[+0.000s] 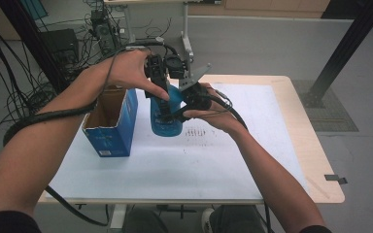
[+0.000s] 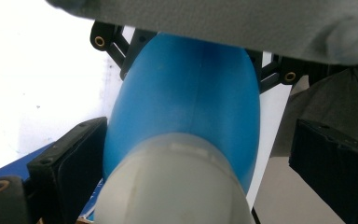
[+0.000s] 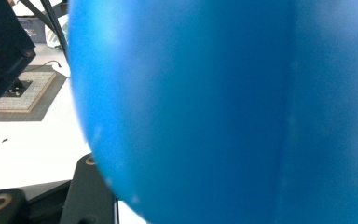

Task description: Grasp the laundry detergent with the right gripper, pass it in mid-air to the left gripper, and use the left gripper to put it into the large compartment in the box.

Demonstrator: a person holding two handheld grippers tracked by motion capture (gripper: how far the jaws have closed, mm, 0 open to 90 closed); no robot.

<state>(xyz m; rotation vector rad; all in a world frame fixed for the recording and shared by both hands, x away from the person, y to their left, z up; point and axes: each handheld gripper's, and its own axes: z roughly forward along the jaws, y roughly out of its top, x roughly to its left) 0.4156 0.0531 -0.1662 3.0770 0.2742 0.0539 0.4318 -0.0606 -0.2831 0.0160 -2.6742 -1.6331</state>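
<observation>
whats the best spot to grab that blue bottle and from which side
Grip the blue bottle across its wide rounded body, one side each, roughly as the right gripper seems to. The body narrows toward the pale cap, so fingers set near that end could slide off. The left gripper straddles the cap end; whether it presses is unclear. The open box stands beside it.

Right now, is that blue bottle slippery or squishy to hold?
Probably slippery: the blue bottle looks smooth, rounded and glossy. It seems fairly stiff, since its sides show no dent where the grippers hold it. Set down upright it might tip, being tall and narrow.
</observation>
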